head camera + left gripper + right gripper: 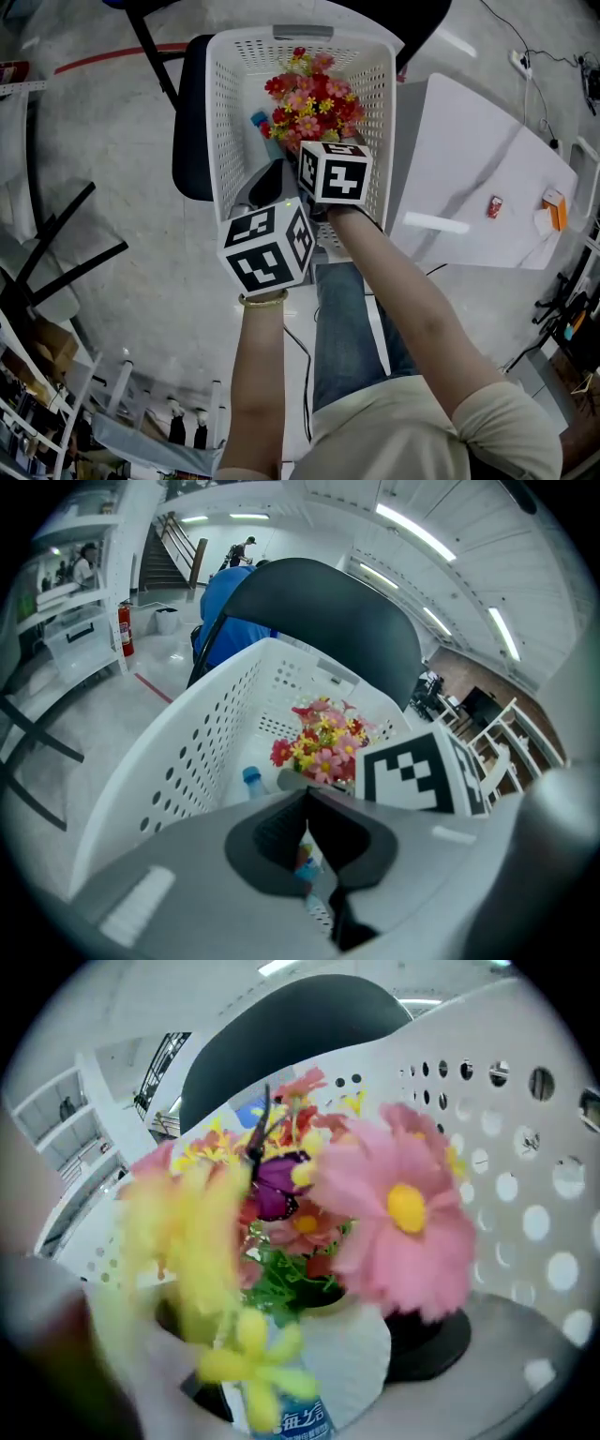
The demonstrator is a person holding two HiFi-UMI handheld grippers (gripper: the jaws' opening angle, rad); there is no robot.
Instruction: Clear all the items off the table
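Both tools are down inside the white basket [225, 112], which sits on a dark chair [190, 122]. My right tool [314, 1349] is clamped on the flower pot [361, 1335]. One dark pad presses the pot's right side and the other is on its left, half hidden behind a yellow blur. The pot is inside the basket, near its right wall, upright as far as I can tell. The flowers [309, 98] are pink, red and yellow, and fill the right gripper view, blurred up close.

My left tool [306, 799] sits just beside the right one, nearer the basket's left wall. Its jaws meet at the tips and hold nothing. A thin slit below the tips shows a bit of blue and other colours, but I can't tell what it is. A blue-capped bottle [260, 122] lies in the basket left of the flowers, apart from both tools.

The white surface [469, 159] is off to my right, well apart from the basket. It carries a small red item [494, 206] and an orange item [555, 208] near its far edge, both too small to identify.
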